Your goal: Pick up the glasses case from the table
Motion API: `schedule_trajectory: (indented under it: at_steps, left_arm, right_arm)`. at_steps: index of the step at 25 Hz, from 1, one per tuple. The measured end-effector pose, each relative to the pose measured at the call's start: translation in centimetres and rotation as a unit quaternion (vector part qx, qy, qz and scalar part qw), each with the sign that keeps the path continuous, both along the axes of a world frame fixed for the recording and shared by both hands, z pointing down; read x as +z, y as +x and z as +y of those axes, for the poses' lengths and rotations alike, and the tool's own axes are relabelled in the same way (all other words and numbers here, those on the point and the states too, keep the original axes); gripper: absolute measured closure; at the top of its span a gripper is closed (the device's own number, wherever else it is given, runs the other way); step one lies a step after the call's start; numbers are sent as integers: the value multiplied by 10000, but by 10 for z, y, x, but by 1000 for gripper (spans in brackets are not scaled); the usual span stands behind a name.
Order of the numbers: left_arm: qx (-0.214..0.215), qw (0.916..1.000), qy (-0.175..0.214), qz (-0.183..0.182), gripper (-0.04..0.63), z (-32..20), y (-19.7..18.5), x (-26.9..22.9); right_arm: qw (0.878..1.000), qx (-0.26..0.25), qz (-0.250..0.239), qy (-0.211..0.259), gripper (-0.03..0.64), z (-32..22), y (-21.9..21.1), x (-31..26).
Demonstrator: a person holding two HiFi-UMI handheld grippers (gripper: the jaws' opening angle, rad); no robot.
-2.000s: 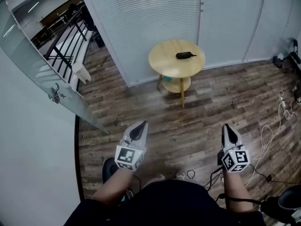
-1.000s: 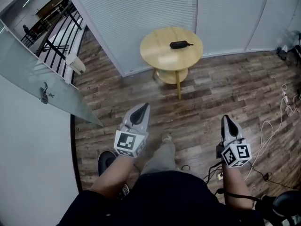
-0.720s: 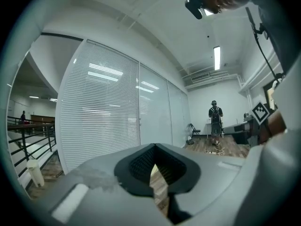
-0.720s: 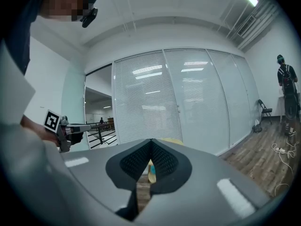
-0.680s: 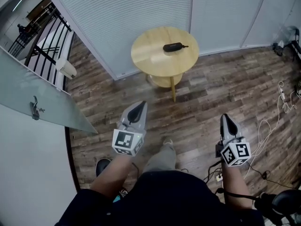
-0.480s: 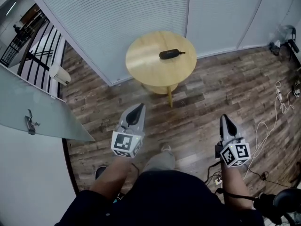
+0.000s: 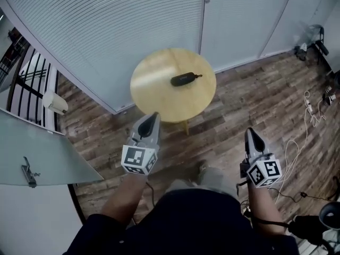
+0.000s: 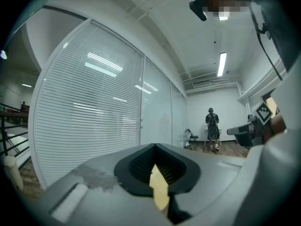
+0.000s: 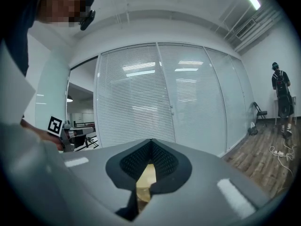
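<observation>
Shows the glasses case [image 7: 182,79] lying flat toward 2 o'clock of the round counter [image 7: 151,92], untouched and free of anything around it. Places the left tool [image 7: 153,116] near the counter's 6 o'clock rim, and the right tool [image 7: 248,132] well apart toward 4 o'clock, over the wooden floor [image 7: 239,97]. Holds both tools pinched narrow and empty, pointed roughly level, likely just carried along for the approach. Calls for spreading one tool before any grasp.

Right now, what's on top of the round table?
Only the dark glasses case lies on the round table, just right of centre. The left gripper covers part of its near rim, and the top hides anything beneath it.
</observation>
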State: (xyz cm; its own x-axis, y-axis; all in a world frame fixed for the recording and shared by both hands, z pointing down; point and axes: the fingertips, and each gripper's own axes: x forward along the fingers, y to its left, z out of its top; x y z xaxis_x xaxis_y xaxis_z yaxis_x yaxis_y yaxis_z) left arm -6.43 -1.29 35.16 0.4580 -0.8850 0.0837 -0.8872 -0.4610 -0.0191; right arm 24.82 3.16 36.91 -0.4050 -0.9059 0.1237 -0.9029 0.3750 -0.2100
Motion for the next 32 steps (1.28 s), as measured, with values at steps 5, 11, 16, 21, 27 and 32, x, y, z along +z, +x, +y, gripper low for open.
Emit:
schedule_trajectory:
  at_steps: [5,11,16,21,27,32]
  left_arm:
    - [-77,10000,3,44,592,-47,2,5]
    - [-459,9989,127,51,592,-121,-6,-4]
    - [-922,9957,101,-62,592,-197,-19,-7]
    - [-1497,9887,-48,-61,592,-267,-30,7]
    - [-1958,9800,-321,-144,592,-321,-34,24]
    - [-2107,9751,-680,-91,592,-341,-50,48]
  right_arm:
    - [10000,-66,-62,36,609,-59,1,4]
    - [9990,-426,-55,125,609,-171,-18,8]
    - [9921,-1241,90,163,609,-265,-50,9]
    - [9789,-2033,178,-56,609,-350,-76,32]
    - [9534,-2998,273,-184,609,-414,-121,62]
    - [9452,-3181,421,-599,609,-447,-160,100]
